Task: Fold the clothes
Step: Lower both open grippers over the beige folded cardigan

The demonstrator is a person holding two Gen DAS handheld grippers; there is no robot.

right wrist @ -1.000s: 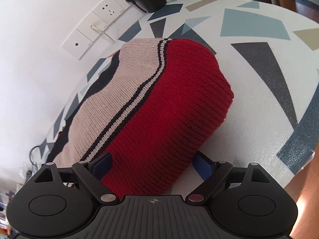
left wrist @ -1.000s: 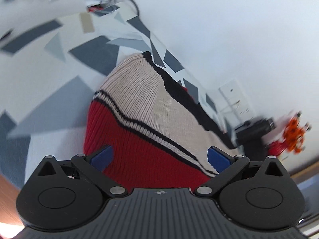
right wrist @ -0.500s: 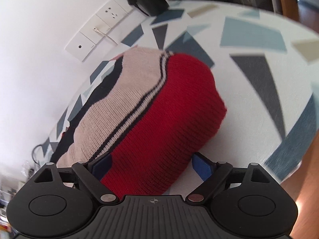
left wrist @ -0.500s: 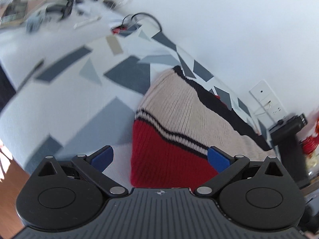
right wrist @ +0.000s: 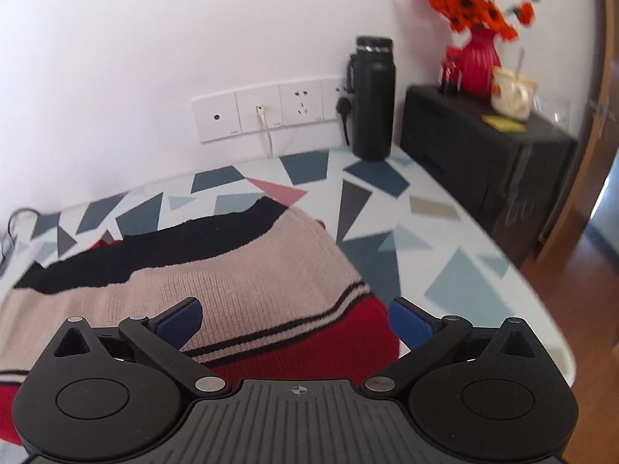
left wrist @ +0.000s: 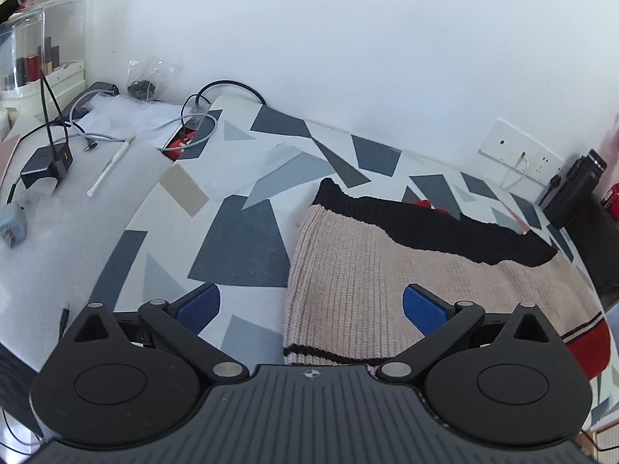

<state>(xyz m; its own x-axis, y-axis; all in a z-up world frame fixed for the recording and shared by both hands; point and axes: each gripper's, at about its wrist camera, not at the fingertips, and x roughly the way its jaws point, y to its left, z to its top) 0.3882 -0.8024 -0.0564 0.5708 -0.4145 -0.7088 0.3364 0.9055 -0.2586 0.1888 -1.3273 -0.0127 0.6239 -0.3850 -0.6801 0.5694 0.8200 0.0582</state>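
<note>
A folded knit sweater [left wrist: 379,263] in beige, red and black lies flat on the patterned tablecloth [left wrist: 240,247]. My left gripper [left wrist: 311,305] is open above the sweater's left edge, with nothing between its blue pads. The same sweater [right wrist: 201,274] fills the lower left of the right wrist view. There my right gripper [right wrist: 296,319] hangs open over its red right corner, holding nothing. Neither gripper visibly touches the cloth.
Cables [left wrist: 201,116], a black charger [left wrist: 46,162] and a white pen [left wrist: 110,166] lie at the table's far left. A black flask [right wrist: 373,96] stands by the wall sockets [right wrist: 267,112]. A black cabinet [right wrist: 487,147] carries a red vase [right wrist: 477,62] of orange flowers.
Both grippers have pulled back and swung to face the wall, away from the sweater's red end. The sweater stays folded on the table. Both grippers were open throughout.
</note>
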